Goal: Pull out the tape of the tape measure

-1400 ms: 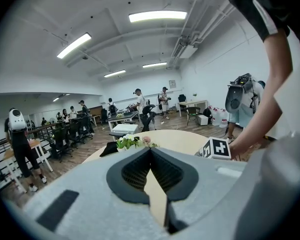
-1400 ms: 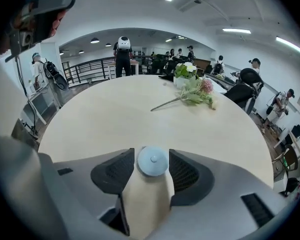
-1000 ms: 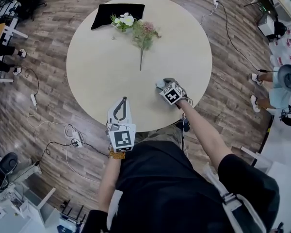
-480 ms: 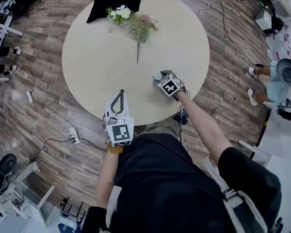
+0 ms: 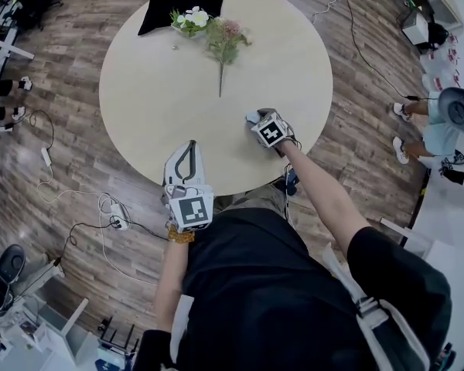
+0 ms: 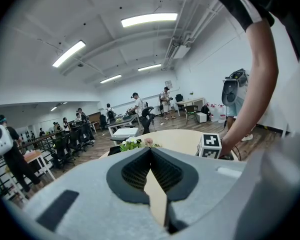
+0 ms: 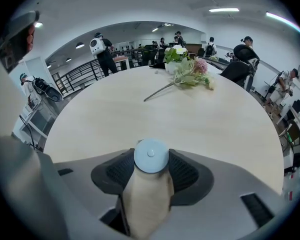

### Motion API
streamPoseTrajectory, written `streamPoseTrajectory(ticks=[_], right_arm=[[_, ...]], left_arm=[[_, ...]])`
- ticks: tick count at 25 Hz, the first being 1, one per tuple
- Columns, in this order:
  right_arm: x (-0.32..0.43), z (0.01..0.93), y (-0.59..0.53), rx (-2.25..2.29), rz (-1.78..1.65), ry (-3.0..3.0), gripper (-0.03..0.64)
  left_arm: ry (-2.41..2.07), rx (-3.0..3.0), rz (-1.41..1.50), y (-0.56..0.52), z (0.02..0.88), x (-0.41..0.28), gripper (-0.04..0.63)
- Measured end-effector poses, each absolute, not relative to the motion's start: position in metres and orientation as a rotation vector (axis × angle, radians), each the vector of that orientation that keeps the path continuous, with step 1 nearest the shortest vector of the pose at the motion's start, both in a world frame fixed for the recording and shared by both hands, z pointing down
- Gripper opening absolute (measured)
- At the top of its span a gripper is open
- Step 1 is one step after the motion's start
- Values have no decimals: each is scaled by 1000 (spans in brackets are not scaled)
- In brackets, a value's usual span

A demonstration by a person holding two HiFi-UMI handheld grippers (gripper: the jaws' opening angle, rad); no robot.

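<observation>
**Station status: right tongs at the tape measure**

1. I see a round counter (image 5: 155,91). A black cloth (image 5: 166,10) lies at its far edge, with a flower bunch (image 5: 216,41) partly on the cloth.
2. Left tongs (image 6: 150,151): over the near rim of the counter, tips pressed together, nothing between them.
3. Right tongs (image 5: 255,120): low at the near right part of the counter and closing. Both pads meet the sides of the tape measure (image 7: 151,156), a small round pale-blue case on the counter.
</observation>
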State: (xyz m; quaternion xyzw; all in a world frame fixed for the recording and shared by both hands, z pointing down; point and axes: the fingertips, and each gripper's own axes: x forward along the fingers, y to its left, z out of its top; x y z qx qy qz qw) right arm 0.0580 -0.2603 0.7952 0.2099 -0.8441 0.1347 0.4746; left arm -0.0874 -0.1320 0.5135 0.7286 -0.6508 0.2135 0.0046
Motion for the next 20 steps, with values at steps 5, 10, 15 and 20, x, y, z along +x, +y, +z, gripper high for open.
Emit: streamPoseTrajectory(ticks=[5, 10, 15, 20], right_arm=[[60, 792, -256, 556, 341, -2041, 216], [62, 795, -242, 554, 357, -2011, 215], [57, 789, -235, 561, 320, -2013, 215], [55, 775, -233, 580, 287, -2046, 215]], left_arm=[[-2046, 2287, 650, -124, 510, -95, 6], [-2040, 2302, 627, -115, 507, -99, 6], [-2024, 2329, 611, -109, 507, -105, 6], [-2017, 2352, 572, -109, 503, -109, 6]])
